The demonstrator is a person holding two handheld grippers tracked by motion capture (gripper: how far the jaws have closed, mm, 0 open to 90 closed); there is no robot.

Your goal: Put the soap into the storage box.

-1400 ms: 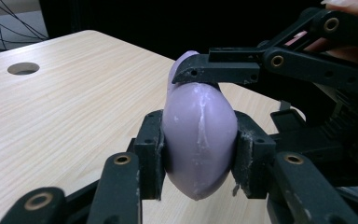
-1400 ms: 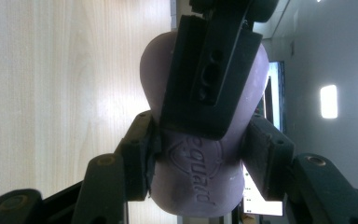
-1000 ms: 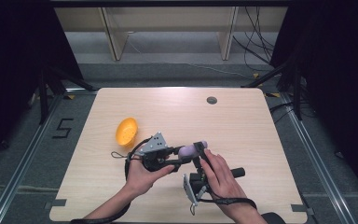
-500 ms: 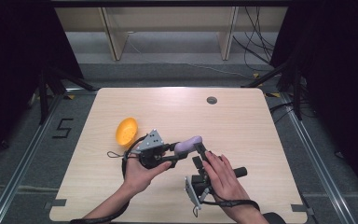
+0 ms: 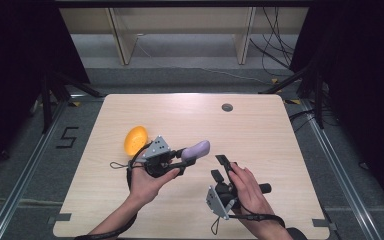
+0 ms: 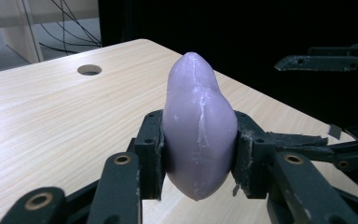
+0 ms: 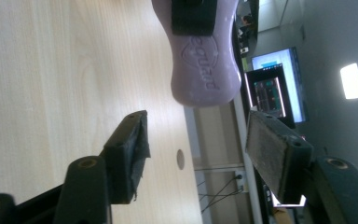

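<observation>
Partly hidden, perhaps soap (image 6: 199, 126)

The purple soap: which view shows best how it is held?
The left gripper view: the purple soap sits clamped between both jaws. The right gripper view shows its embossed face; the high view shows it small, above the table.

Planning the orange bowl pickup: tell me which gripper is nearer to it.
Left. The left gripper, shut on the purple soap bar, sits just beside the orange bowl; the right gripper is open, farther off across the table.
</observation>
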